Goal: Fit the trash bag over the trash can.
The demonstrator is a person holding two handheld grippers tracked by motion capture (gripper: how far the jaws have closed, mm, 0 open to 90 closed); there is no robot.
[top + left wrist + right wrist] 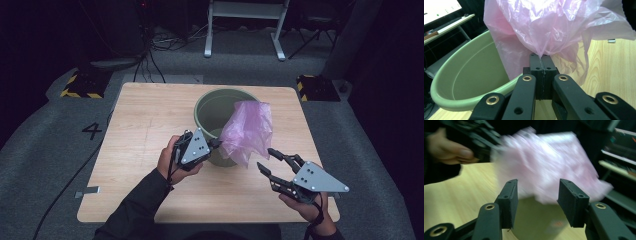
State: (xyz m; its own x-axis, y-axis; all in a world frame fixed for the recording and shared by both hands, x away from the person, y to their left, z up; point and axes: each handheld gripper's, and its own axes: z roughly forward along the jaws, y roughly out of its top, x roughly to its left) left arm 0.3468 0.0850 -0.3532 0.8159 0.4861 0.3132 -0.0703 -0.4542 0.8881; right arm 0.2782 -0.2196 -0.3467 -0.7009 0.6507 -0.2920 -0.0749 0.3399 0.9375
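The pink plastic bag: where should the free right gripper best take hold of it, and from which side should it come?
Probably the loose lower edge of the pink plastic bag, hanging outside the green bin. The left gripper pinches the other side, so the open right gripper should approach from the right, jaws astride that thin hanging edge.

Translucent pink on the plastic bag (247,131), crinkled, paler where light passes through. Pale sage green on the bin (210,107), plain inside and out. Light wood grain across the table (145,135). Matte black on the jaws of both grippers, brass-coloured rivets, grey three-cornered plates on top. Dark grey carpet (45,145), yellow-and-black hazard stripes on the floor blocks (80,89).
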